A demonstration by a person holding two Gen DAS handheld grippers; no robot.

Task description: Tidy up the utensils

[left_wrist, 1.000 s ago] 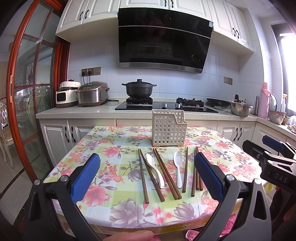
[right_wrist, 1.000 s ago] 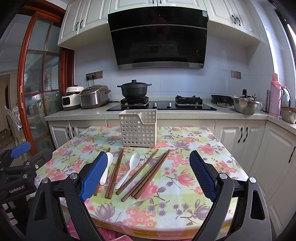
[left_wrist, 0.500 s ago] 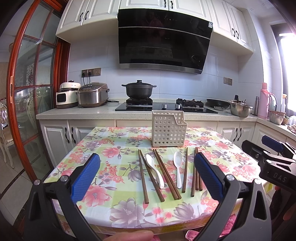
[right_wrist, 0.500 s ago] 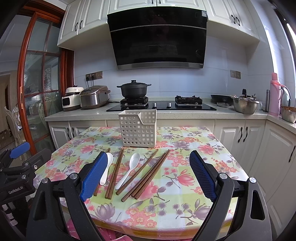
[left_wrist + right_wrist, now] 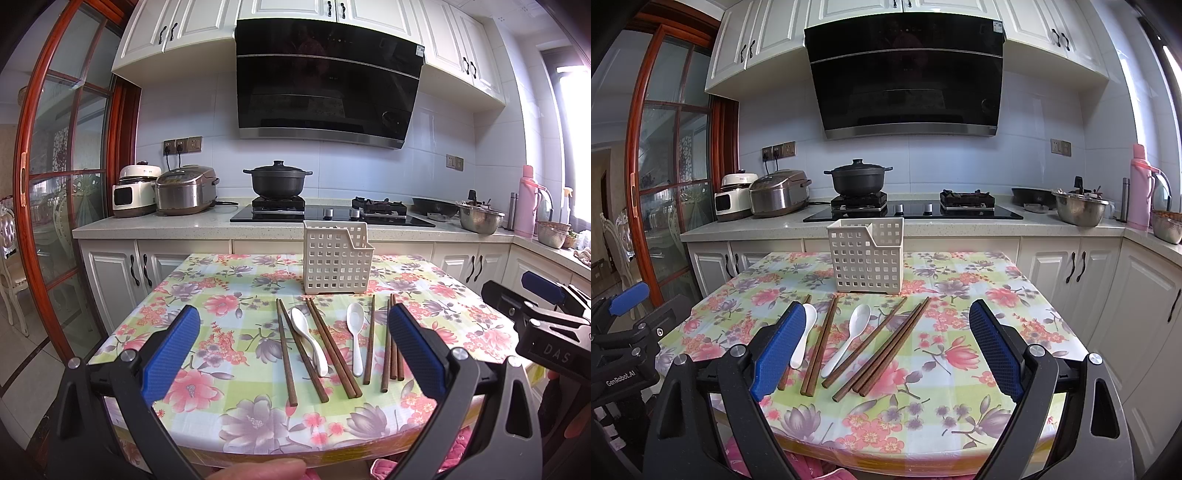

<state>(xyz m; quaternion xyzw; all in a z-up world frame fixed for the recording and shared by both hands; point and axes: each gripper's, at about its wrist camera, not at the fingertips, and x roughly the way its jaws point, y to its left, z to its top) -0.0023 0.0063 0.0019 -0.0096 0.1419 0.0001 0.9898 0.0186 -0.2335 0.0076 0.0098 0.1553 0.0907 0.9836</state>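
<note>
Both claws, left claw and right claw, gape wide, empty. Chopsticks are light, stiff, slippery: grip mid-shaft. Spoons appear fragile.

utensils on the floral counter, counted

eight brown chopsticks lie flat, counted from the left wrist view: two singles on the left, a touching pair, another single, then a cluster of three on the right. two white spoons lie among them. one white perforated basket stands behind them. two tools are in sight, the left tool and the right tool, each with two blue-padded fingers. along the back wall: one black lidded pot, two electric cookers, one pink thermos.
</note>
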